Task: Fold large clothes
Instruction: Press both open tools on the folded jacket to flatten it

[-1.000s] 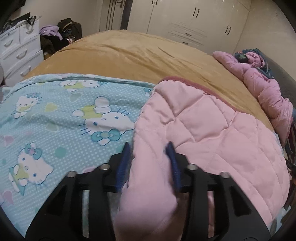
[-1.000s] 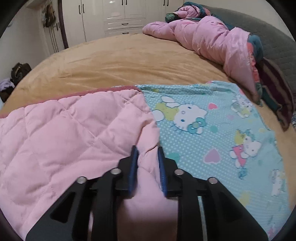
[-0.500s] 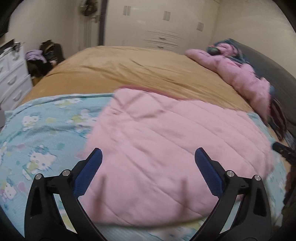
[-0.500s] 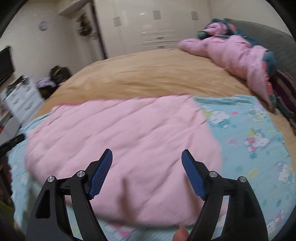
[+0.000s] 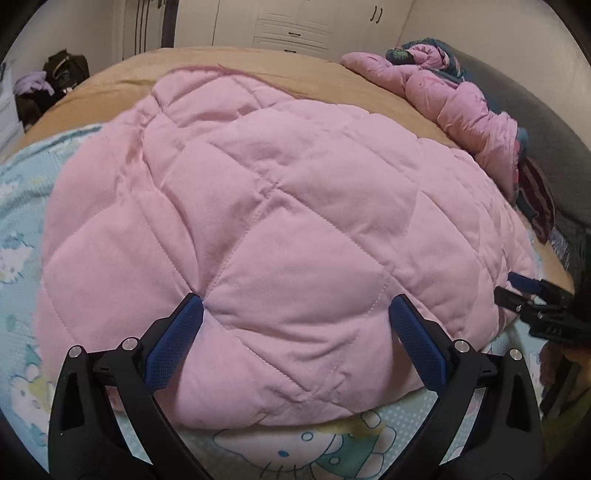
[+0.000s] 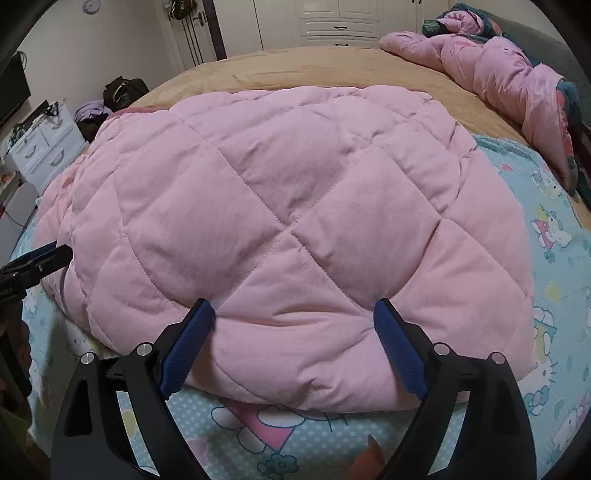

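A pink quilted blanket (image 5: 280, 206) lies folded over on its light blue Hello Kitty printed side (image 5: 22, 236), spread on the bed. It also fills the right wrist view (image 6: 280, 206), with the printed side (image 6: 554, 236) showing to the right. My left gripper (image 5: 295, 328) is open and empty, its blue pads on either side of the near folded edge. My right gripper (image 6: 295, 332) is open and empty over the same near edge. The right gripper's fingertips (image 5: 524, 291) show at the right edge of the left wrist view.
The bed has a tan cover (image 5: 295, 62). A crumpled pink comforter (image 6: 509, 70) lies along the dark headboard (image 5: 535, 122). White wardrobes (image 6: 332, 18) stand at the back. A white drawer unit (image 6: 40, 151) and dark bags (image 6: 122, 88) stand beside the bed.
Both grippers have let go of the pink blanket and opened wide. The folded pink layer now lies flat, and both grippers have drawn back toward its near edge.
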`<state>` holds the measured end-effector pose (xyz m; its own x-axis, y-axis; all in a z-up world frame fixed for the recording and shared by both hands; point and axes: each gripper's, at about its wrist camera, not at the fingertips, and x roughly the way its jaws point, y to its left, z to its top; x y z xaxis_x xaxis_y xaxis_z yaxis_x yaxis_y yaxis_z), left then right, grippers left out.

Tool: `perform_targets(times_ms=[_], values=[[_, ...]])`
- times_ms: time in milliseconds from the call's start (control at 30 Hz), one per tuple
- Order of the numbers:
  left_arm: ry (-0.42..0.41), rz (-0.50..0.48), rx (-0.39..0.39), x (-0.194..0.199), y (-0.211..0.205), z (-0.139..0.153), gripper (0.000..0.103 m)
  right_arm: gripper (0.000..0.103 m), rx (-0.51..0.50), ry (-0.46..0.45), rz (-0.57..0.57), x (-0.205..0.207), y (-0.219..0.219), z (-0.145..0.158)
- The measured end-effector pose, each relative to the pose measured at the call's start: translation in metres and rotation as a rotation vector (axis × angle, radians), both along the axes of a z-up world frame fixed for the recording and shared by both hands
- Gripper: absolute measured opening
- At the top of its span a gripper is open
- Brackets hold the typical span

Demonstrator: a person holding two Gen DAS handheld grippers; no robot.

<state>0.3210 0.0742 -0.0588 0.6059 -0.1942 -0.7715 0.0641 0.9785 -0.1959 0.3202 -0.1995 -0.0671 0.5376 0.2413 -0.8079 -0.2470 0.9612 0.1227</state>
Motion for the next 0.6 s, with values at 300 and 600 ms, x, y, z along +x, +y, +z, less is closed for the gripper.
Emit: perform_targets(times_ms=[300,600], values=[[-0.066,0.094,0.02,-0.021,0.037,0.044,0.095,0.099,0.136,-0.111,-0.064,-0.013,-0.076,0.067],[-0.076,0.241,0.06,-0.02,0.102,0.062,0.095,0.099,0.177,-0.095,-0.162,0.008,-0.144,0.074]])
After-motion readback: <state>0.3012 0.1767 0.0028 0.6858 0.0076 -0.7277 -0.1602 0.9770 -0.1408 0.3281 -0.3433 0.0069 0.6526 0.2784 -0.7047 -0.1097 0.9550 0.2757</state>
